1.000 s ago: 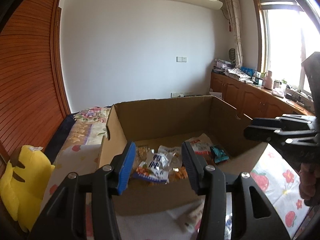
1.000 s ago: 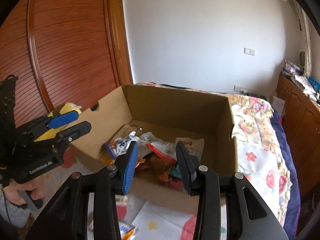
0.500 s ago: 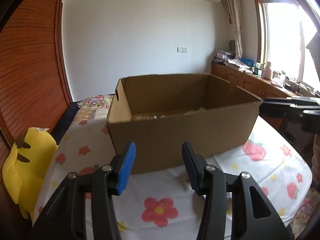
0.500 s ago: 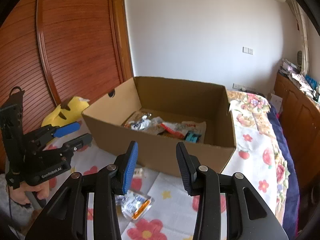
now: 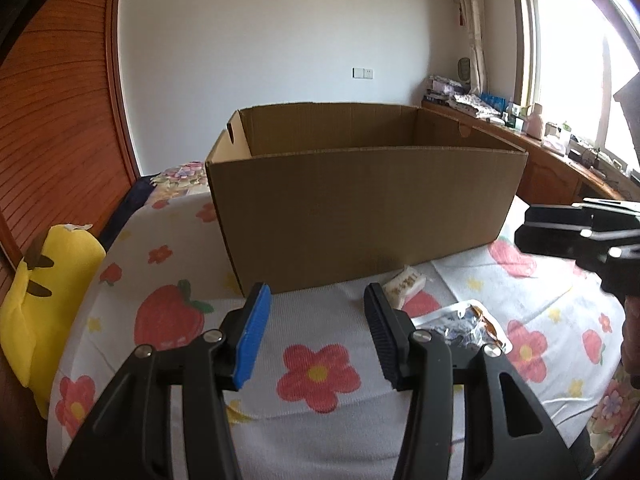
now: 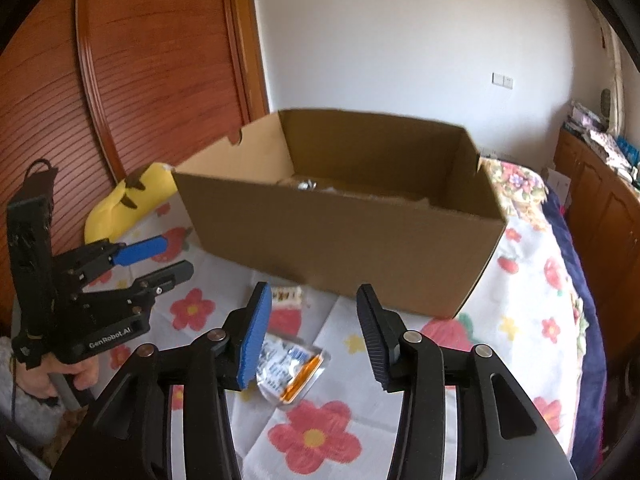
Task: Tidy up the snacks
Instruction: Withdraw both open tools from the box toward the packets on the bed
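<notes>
An open cardboard box stands on the flowered bedsheet; it also shows in the right wrist view, with a few snack packets just visible inside. A shiny foil snack packet lies on the sheet in front of the box, below my right gripper, which is open and empty. It shows in the left wrist view too. A small white snack pack lies against the box front, also in the right wrist view. My left gripper is open and empty, left of both packets.
A yellow plush toy lies at the bed's left edge by the wooden wardrobe. A wooden cabinet with clutter runs along the right under the window. The flowered sheet spreads in front of the box.
Both grippers have pulled back and down from over the box to in front of it. The box inside has dropped out of the left view; the packets on the sheet have come into view.
</notes>
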### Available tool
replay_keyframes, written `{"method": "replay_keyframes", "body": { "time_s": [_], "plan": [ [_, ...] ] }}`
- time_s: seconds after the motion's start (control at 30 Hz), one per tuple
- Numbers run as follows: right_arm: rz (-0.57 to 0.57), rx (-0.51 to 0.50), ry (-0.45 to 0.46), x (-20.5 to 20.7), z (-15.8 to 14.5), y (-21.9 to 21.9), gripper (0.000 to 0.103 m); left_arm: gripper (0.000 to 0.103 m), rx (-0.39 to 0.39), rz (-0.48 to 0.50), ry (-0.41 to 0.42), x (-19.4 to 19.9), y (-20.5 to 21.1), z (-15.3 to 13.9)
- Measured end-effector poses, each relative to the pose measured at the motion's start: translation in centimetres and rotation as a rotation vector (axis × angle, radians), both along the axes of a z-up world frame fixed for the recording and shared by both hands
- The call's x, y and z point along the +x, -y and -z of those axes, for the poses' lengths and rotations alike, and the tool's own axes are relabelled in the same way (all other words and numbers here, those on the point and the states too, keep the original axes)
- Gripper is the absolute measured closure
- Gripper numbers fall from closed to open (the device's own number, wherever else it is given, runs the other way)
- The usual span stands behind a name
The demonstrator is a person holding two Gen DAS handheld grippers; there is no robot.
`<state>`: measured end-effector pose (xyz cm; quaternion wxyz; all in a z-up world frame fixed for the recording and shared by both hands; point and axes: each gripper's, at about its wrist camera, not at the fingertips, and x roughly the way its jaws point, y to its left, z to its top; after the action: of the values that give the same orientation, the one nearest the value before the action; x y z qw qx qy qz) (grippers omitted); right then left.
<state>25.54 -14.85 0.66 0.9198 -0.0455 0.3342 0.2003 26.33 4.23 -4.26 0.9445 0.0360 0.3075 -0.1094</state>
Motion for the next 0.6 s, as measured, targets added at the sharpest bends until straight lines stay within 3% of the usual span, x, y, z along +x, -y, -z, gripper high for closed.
{"method": "replay_keyframes", "body": {
  "time_s": [0.6],
  "plan": [
    [-0.067,-0.011,-0.139,1.9,4.8,-2.3,0.054,0.053,-0.008,-0.014,-0.034,-1.2,-1.0,1.1]
  ]
}}
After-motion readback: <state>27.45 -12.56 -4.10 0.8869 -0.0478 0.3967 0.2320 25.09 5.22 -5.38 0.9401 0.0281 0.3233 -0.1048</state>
